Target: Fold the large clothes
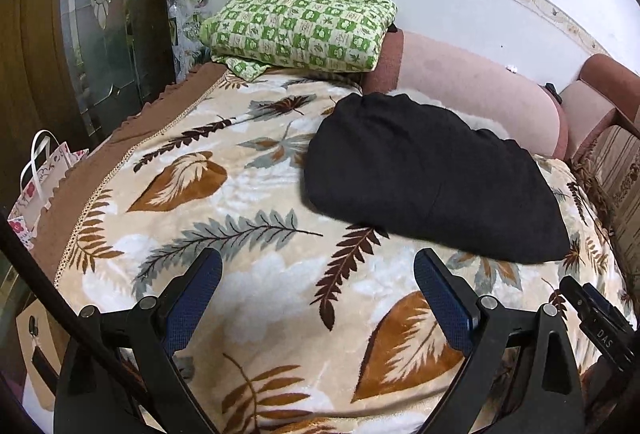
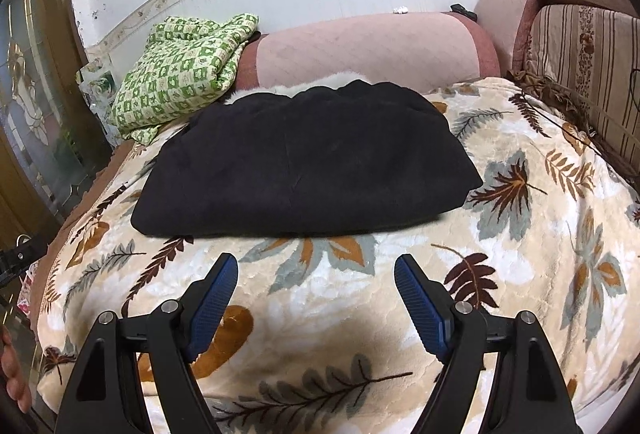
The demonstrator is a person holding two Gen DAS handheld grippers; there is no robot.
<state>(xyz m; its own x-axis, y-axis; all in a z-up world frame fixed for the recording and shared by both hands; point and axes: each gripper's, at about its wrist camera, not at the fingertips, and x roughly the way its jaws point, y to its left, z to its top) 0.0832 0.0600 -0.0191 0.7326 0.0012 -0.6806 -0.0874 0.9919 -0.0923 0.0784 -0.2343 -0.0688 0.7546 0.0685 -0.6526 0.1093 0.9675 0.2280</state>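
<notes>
Left wrist view: the left gripper (image 1: 318,274) is seen with jaws spread wide, nothing held, poised over the leaf blanket (image 1: 248,194). One folded black garment (image 1: 424,178) is noted on the blanket, beyond and right of the fingers, apart from them. One green quilt (image 1: 300,26) lies behind the garment.

Right wrist view: the right gripper (image 2: 316,278) is likewise spread wide and empty. The single garment (image 2: 308,158) lies on the blanket (image 2: 540,234) just beyond the fingertips, untouched.

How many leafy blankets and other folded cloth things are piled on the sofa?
2 folded things: the black garment lies flat mid-blanket, and the green checked quilt sits behind it by the wall. Both rest on one leaf-print blanket. More could be hidden underneath.
</notes>
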